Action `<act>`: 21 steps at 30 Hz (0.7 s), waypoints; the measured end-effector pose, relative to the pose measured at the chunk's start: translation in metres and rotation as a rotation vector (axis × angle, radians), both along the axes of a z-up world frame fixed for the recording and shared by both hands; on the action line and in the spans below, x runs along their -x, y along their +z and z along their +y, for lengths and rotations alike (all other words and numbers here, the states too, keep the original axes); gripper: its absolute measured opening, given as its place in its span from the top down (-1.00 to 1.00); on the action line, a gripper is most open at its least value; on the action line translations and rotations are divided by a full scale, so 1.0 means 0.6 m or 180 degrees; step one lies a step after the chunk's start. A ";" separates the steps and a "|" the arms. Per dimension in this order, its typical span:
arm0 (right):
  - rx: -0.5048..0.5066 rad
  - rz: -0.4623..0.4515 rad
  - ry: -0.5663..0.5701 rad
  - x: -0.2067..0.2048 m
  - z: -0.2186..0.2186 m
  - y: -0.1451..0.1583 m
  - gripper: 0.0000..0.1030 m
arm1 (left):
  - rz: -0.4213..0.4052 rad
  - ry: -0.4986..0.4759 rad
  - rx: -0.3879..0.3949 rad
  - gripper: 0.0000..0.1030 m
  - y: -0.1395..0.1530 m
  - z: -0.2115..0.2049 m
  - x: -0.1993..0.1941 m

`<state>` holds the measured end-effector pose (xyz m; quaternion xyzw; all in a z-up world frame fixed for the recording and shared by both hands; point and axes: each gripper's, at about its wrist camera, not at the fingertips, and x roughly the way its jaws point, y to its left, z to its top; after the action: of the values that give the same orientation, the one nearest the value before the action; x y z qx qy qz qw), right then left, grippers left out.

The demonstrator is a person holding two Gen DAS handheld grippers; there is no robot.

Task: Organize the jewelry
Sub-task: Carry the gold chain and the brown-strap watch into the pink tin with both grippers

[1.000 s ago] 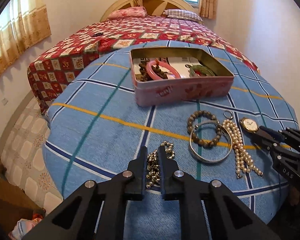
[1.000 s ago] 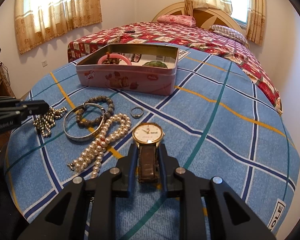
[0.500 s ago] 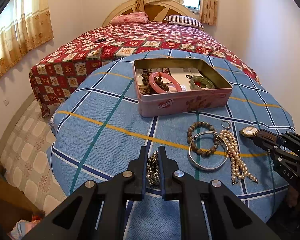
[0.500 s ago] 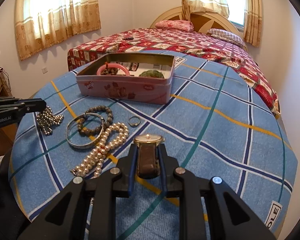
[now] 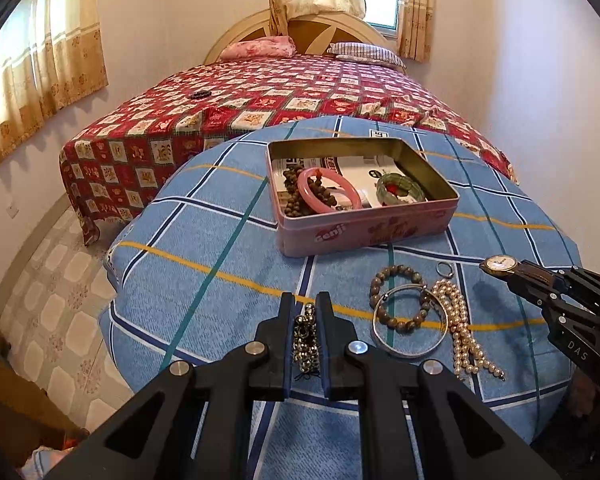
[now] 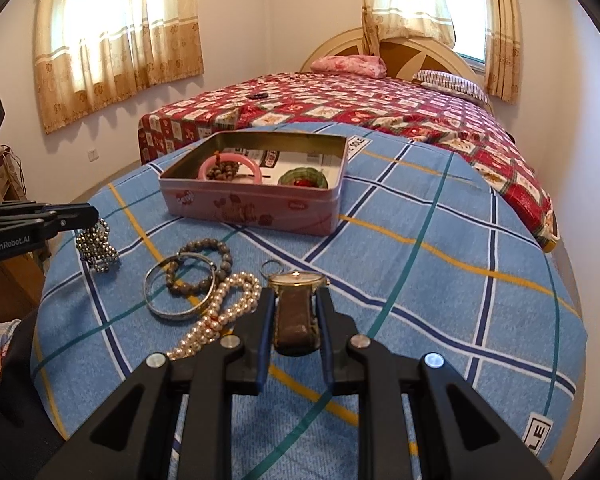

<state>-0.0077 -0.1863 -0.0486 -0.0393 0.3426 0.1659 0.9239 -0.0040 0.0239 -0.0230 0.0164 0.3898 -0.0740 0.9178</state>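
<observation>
My left gripper (image 5: 305, 312) is shut on a silver bead chain (image 5: 306, 344) and holds it above the table; the chain hangs from it in the right wrist view (image 6: 96, 250). My right gripper (image 6: 294, 296) is shut on the brown strap of a gold watch (image 6: 298, 280), lifted off the cloth; the watch also shows in the left wrist view (image 5: 499, 265). An open pink tin (image 5: 364, 228) stands beyond, holding a pink bangle (image 5: 328, 196), brown beads and a green bracelet (image 5: 400, 188). On the cloth lie a bead bracelet (image 5: 398, 296), a silver bangle (image 5: 408, 346), a pearl necklace (image 5: 460, 328) and a small ring (image 5: 445, 269).
The round table has a blue checked cloth (image 5: 204, 264). A bed with a red patterned cover (image 5: 284, 96) stands right behind it. A tiled floor (image 5: 48, 280) lies to the left and a white wall (image 6: 580, 160) to the right.
Both grippers have risen and pulled back from the table. The bead chain has come off the cloth in the left gripper. The watch has lifted with the right gripper.
</observation>
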 end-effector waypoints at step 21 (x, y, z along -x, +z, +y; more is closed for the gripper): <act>-0.0063 -0.0220 0.0058 -0.053 0.009 0.058 0.57 | -0.0289 -0.0118 -0.0041 0.81 0.059 -0.014 -0.047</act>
<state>0.0239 -0.1808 -0.0138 -0.0391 0.3084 0.1762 0.9340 0.0244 0.0154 0.0125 0.0329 0.3478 -0.0877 0.9329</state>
